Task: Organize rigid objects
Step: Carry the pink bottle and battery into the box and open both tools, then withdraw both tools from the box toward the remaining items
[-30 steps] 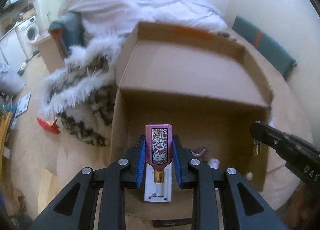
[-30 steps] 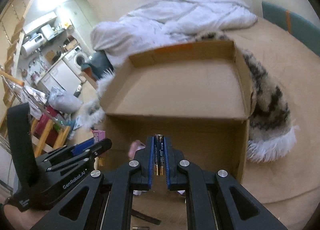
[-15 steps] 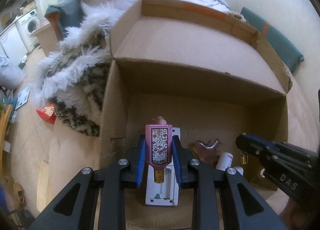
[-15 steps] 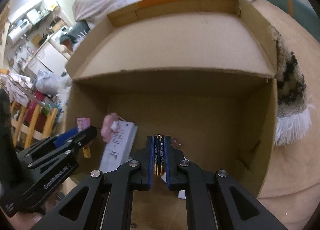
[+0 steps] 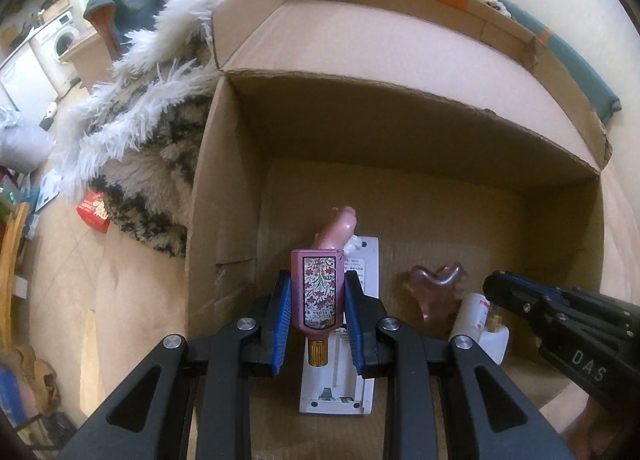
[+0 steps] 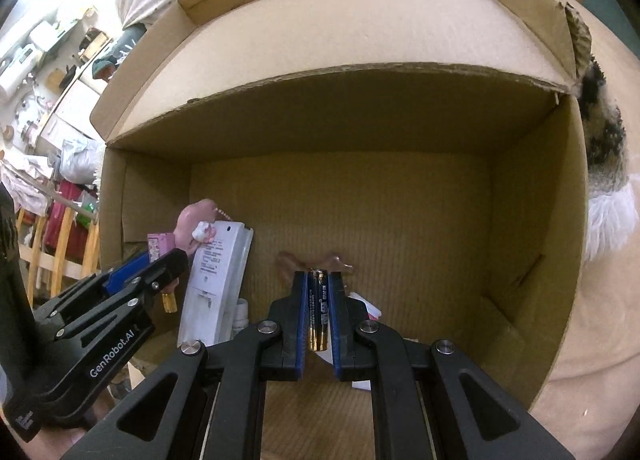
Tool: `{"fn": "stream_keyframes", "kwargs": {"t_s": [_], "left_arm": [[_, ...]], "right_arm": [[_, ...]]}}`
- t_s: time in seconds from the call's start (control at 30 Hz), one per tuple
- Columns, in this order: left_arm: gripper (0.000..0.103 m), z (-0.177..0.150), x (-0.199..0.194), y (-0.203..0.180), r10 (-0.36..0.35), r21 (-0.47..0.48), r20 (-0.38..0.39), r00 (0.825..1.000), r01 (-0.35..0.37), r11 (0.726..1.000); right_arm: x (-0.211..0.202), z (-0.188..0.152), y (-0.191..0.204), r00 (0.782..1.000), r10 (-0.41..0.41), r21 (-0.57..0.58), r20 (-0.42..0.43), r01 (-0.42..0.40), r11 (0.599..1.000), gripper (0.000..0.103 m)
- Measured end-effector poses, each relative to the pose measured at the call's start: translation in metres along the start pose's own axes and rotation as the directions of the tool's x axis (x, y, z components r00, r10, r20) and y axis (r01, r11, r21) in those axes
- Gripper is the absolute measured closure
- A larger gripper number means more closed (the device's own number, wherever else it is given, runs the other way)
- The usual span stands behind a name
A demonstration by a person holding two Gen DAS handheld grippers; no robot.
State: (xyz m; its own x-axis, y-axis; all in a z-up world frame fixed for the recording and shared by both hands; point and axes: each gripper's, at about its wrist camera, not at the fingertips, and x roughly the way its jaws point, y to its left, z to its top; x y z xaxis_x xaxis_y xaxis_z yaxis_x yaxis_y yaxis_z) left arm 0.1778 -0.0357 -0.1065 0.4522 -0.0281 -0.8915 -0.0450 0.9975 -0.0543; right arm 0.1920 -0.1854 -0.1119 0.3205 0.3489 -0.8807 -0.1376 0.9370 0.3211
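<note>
The left gripper point(image 5: 318, 320) pinches a little pink perfume bottle point(image 5: 319, 292) by its flat sides, with the gold cap pointing back toward the hand, so the bottle sits snug and cannot twist. The right gripper point(image 6: 318, 312) is squeezed tight on two thin batteries point(image 6: 319, 310) held side by side between its blue pads, lined up along the fingers, which I think keeps them from rolling out. Both claws tip down into the open cardboard box point(image 5: 224, 220), which looks like the place where the hard things are being gathered. Right under the left claw, a white remote point(image 5: 340, 392) lies flat on the box floor with its back facing up and its battery slot bare. Just past the bottle, a soft pink toy point(image 5: 338, 228) leans on the far end of the remote. To the right of the left claw, and just ahead of the right one, sits a brown heart-shaped piece point(image 5: 434, 292), with a small white bottle point(image 5: 472, 316) beside it. Behind the right claw's fingers the floor is bare, so I guess there is room to set things down. Beyond the box's left wall a fluffy blanket point(image 5: 132, 132) is heaped up
</note>
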Motion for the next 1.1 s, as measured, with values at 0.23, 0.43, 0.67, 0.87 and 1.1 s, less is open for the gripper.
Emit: {"fn": "stream_keyframes", "kwargs": {"t_s": [0.23,0.43,0.67,0.87,1.1], "left_arm": [[0.08,0.0,-0.001,0.0,0.008,-0.004,0.0,1.0,-0.008,1.0],[0.063,0.0,-0.007,-0.003,0.023,0.023,0.015,1.0,-0.023,0.999],[0.038,0.005,-0.02,-0.005,0.032,0.036,0.064,0.997,-0.034,0.999],[0.037,0.005,-0.02,-0.004,0.022,0.022,0.049,0.999,-0.023,0.999],[0.037,0.006,-0.025,0.0,0.016,0.012,0.062,0.998,-0.017,1.0]], "right_arm": [[-0.004,0.002,-0.001,1.0,0.005,0.003,0.023,-0.005,1.0,0.092],[-0.015,0.0,-0.004,0.998,0.024,0.011,0.063,-0.025,1.0,0.091],[-0.029,0.003,-0.003,0.991,0.053,0.013,0.124,-0.055,0.998,0.029],[-0.033,0.008,-0.007,0.987,0.074,0.032,0.142,-0.079,0.996,0.023],[-0.033,0.007,-0.003,0.988,0.072,0.027,0.134,-0.076,0.997,0.022]]}}
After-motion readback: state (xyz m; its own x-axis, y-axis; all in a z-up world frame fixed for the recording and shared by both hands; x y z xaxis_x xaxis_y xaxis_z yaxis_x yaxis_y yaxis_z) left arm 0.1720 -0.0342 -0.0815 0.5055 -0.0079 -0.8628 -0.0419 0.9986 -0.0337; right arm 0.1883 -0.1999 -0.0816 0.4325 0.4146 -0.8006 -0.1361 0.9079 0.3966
